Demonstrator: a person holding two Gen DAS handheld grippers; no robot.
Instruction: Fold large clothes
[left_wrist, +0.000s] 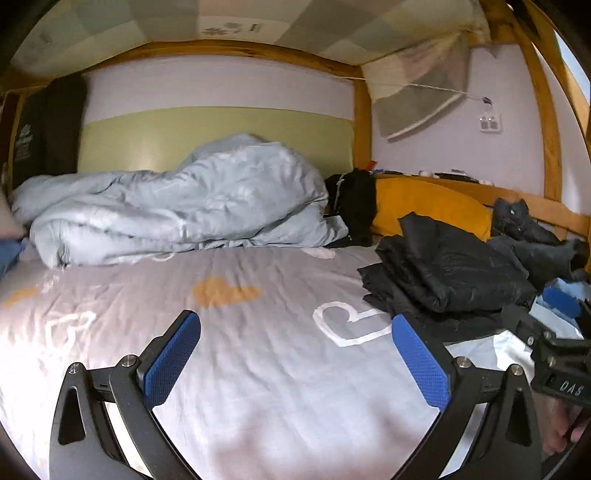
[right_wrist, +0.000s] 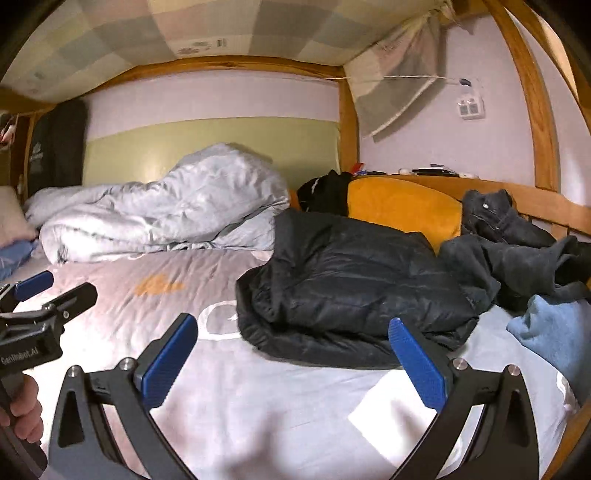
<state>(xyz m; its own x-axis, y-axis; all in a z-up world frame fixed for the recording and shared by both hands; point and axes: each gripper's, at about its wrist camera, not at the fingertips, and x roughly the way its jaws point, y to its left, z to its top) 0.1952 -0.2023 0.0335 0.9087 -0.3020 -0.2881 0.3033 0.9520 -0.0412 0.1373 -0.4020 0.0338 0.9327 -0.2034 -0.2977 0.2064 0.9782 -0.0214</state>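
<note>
Both sets of fingers spread wide, holding nothing: left gripper (left_wrist: 295, 363), right gripper (right_wrist: 293, 363). Black padded jacket (right_wrist: 354, 280) bunched toward bed's (right_wrist: 258, 406) right edge, just ahead of right gripper, long axis crosswise; farther from left.

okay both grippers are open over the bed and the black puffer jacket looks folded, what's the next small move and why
Probably reach the right gripper toward the dark crumpled garment beyond the black puffer jacket. The jacket already lies folded on the bed sheet, both grippers are open and empty, and that garment is still in a heap.
</note>
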